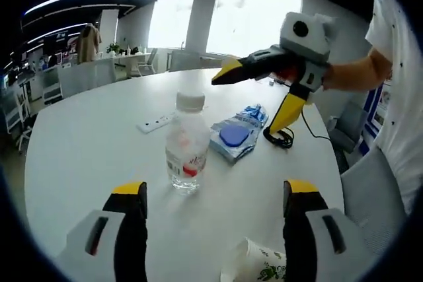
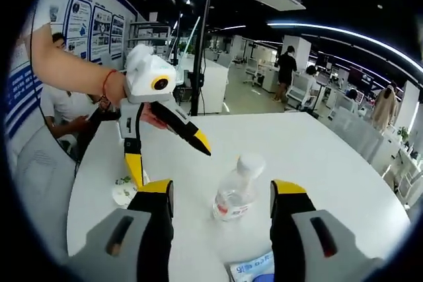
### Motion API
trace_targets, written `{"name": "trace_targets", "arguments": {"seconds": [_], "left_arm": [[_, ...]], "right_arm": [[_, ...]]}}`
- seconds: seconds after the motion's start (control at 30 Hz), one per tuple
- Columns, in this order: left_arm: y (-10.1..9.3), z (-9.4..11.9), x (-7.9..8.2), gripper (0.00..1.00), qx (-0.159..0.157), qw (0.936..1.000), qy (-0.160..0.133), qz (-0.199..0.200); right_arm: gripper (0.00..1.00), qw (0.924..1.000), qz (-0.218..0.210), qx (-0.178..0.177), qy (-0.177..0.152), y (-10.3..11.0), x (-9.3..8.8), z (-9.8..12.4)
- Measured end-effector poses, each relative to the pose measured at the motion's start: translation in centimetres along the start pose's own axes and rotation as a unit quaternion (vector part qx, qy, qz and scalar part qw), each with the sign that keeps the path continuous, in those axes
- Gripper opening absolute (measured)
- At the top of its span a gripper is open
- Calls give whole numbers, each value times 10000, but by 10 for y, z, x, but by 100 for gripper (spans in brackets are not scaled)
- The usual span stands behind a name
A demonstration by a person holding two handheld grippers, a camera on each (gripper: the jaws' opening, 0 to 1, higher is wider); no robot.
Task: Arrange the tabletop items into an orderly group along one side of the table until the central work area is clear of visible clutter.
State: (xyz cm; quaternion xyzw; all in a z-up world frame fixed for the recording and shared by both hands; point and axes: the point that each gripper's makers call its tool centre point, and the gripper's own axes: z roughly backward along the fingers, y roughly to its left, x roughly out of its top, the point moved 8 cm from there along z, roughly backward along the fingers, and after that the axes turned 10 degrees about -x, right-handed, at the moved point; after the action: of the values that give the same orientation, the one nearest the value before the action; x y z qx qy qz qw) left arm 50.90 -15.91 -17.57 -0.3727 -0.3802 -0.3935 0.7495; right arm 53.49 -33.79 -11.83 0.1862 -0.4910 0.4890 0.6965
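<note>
Paper cup (image 1: 261, 262) (cut off) near bottle (image 1: 186, 144).

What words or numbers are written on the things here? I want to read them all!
None can be read.
Bottle: red and white label, print too blurred.
Blue packet: white marks, too small.
Paper cup: green leaf picture, no clear words.
Wall posters: blue panels with text, too small.
</note>
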Motion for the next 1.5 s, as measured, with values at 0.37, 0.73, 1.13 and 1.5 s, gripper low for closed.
{"name": "trace_targets", "arguments": {"seconds": [0.37, 0.73, 1.13, 1.5], "left_arm": [[-27, 26, -19, 87, 185, 9995, -84, 235], [-54, 51, -37, 88, 456, 9973, -253, 515], [-73, 73, -52, 88, 753, 9936, -453, 707], [-85, 81, -66, 88, 894, 9904, -580, 875]], "right_arm": [[58, 9986, 111, 485, 176, 19, -4, 3], [54, 9890, -72, 1425, 384, 47, -7, -11], [47, 9715, 61, 2249, 742, 74, -15, -45], [41, 9554, -121, 2778, 991, 93, -29, -70]]}}
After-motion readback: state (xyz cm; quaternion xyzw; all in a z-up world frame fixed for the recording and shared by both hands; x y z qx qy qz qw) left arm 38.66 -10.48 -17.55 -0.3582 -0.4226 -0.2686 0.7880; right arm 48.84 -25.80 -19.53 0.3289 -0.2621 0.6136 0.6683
